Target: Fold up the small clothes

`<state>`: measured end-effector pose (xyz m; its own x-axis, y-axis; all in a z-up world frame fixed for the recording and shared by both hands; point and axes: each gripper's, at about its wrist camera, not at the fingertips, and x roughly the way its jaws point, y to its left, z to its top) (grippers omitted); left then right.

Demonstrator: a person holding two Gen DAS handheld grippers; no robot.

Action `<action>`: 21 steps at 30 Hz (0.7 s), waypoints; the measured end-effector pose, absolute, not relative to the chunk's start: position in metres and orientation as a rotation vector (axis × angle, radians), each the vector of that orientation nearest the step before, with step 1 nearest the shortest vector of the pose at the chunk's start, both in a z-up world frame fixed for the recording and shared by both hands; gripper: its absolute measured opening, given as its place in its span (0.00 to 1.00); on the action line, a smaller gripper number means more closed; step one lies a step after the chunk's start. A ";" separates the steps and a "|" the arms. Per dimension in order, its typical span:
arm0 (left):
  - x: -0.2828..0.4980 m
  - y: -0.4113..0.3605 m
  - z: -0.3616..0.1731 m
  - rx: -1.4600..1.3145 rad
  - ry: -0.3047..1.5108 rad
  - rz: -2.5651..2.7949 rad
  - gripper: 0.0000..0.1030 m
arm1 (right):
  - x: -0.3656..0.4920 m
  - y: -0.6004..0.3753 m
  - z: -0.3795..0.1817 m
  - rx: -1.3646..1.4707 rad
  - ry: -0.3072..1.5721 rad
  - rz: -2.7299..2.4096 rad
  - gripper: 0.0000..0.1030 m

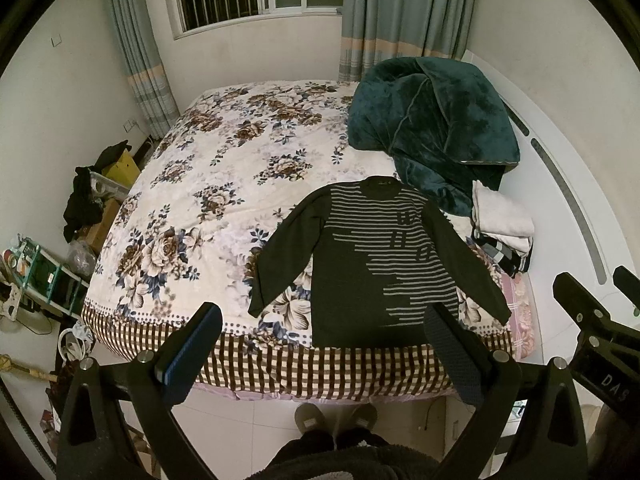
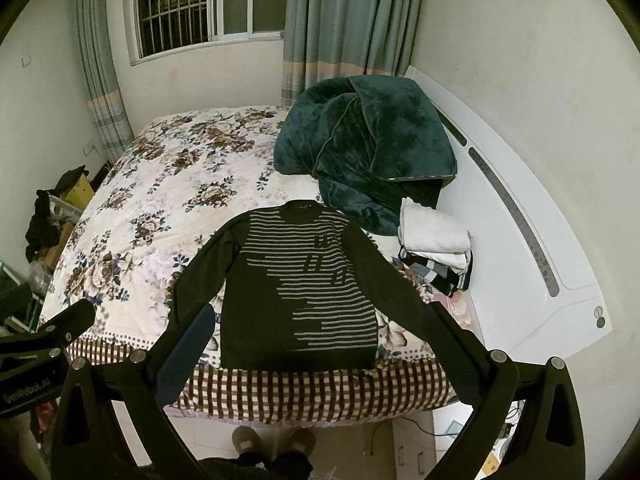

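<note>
A dark long-sleeved sweater with grey stripes (image 1: pixel 360 264) lies flat, face up, on the floral bedspread (image 1: pixel 208 184), hem at the bed's near edge and both sleeves spread out. It also shows in the right wrist view (image 2: pixel 304 292). My left gripper (image 1: pixel 326 336) is open and empty, held above the bed's near edge in front of the hem. My right gripper (image 2: pixel 320 340) is open and empty, also in front of the hem. The right gripper's body shows at the right edge of the left wrist view (image 1: pixel 592 320).
A crumpled teal blanket (image 1: pixel 432 128) lies at the bed's far right. A stack of folded clothes (image 1: pixel 502 228) sits beside the white headboard (image 1: pixel 568 200). Boxes and clutter (image 1: pixel 96 200) stand on the floor left of the bed. The person's slippers (image 1: pixel 336 418) are at the bed's foot.
</note>
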<state>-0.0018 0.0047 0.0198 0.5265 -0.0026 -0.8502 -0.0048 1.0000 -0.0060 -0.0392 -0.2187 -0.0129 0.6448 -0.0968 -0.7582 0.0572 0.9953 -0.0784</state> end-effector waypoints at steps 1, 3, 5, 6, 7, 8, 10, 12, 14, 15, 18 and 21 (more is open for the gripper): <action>-0.001 0.004 0.020 -0.009 1.020 0.001 1.00 | -0.042 -0.219 -0.013 -0.047 0.864 -0.088 1.00; -0.001 0.004 0.021 -0.012 1.024 -0.001 1.00 | -0.041 -0.220 -0.011 -0.046 0.865 -0.085 1.00; 0.000 0.003 0.022 -0.008 1.025 -0.001 1.00 | -0.041 -0.220 -0.010 -0.046 0.865 -0.086 1.00; -0.001 0.002 0.023 -0.006 1.024 -0.003 1.00 | -0.041 -0.220 -0.008 -0.045 0.866 -0.085 1.00; -0.003 0.003 0.022 -0.007 1.023 -0.003 1.00 | -0.042 -0.218 -0.009 -0.045 0.865 -0.087 1.00; -0.003 0.003 0.022 -0.007 1.023 -0.003 1.00 | -0.043 -0.218 -0.010 -0.045 0.864 -0.086 1.00; -0.003 0.003 0.021 -0.009 1.023 -0.002 1.00 | -0.043 -0.217 -0.009 -0.047 0.863 -0.088 1.00; -0.005 0.002 0.022 -0.011 1.022 -0.004 1.00 | -0.043 -0.218 -0.010 -0.046 0.865 -0.087 1.00; -0.006 0.001 0.024 -0.008 1.018 -0.005 1.00 | -0.044 -0.217 -0.010 -0.046 0.863 -0.088 1.00; -0.006 0.001 0.024 -0.008 1.016 -0.006 1.00 | -0.044 -0.218 -0.008 -0.045 0.862 -0.087 1.00; -0.007 0.001 0.025 -0.009 1.010 -0.008 1.00 | -0.043 -0.217 -0.008 -0.046 0.862 -0.086 1.00; -0.009 0.002 0.026 -0.011 1.003 -0.010 1.00 | -0.044 -0.218 -0.008 -0.045 0.860 -0.088 1.00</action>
<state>-0.0088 0.0022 0.0259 0.5380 -0.0131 -0.8428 0.0032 0.9999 -0.0135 -0.0437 -0.2176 -0.0079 0.6488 -0.0953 -0.7550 0.0587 0.9954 -0.0753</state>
